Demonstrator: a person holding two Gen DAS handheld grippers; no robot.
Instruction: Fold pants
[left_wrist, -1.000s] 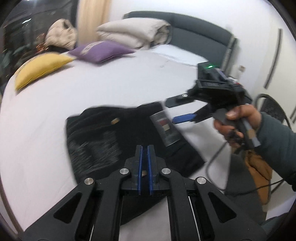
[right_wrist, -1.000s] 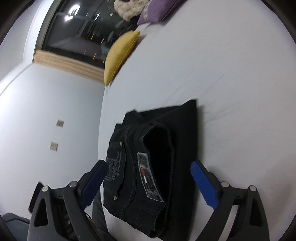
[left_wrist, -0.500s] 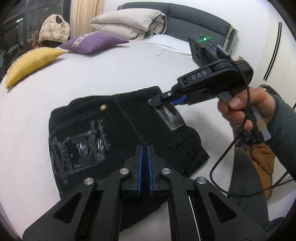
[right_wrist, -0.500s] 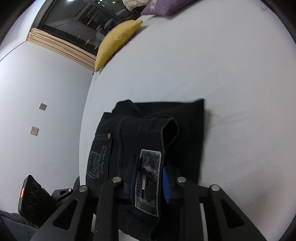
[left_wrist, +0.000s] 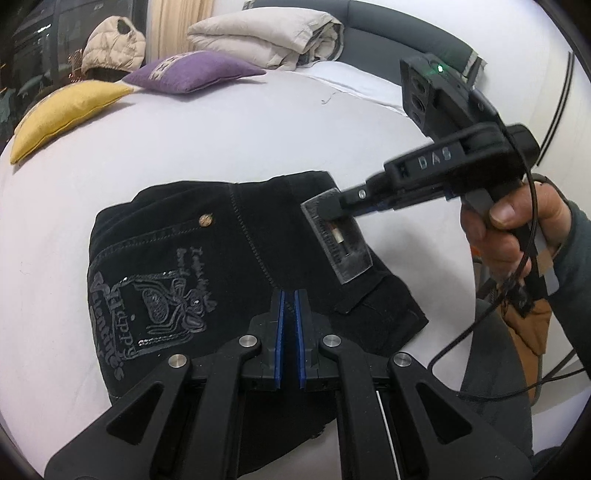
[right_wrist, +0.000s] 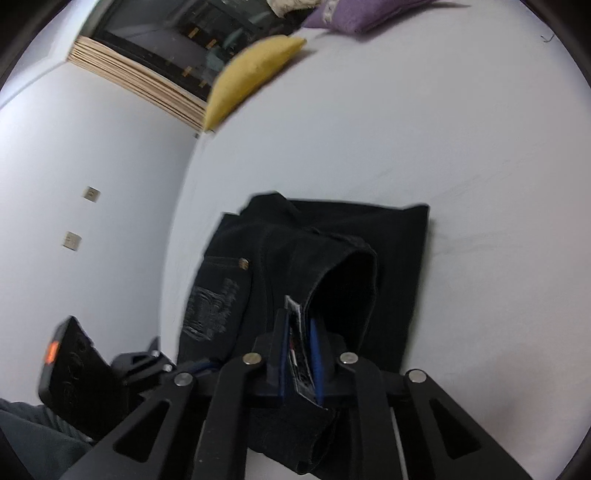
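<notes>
Black blades of my left tool (left_wrist: 289, 306) sit closed and empty nearest me, over the folded pants (left_wrist: 192, 258) on the white bed (left_wrist: 221, 140). Beyond, my right tool (right_wrist: 298, 354) has just closed, pinching the waistband patch (left_wrist: 336, 236); this denim looks thick, limp, best gripped at the waistband.

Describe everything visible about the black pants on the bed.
The black pants look like denim and lie folded into a compact stack on the white bed. The top shows a back pocket with a brass rivet and silver printed lettering, plus a grey waistband patch. The right gripper pinches the waistband at that patch, lifting it into an open loop. The left gripper, shut and empty, hovers at the near edge.
</notes>
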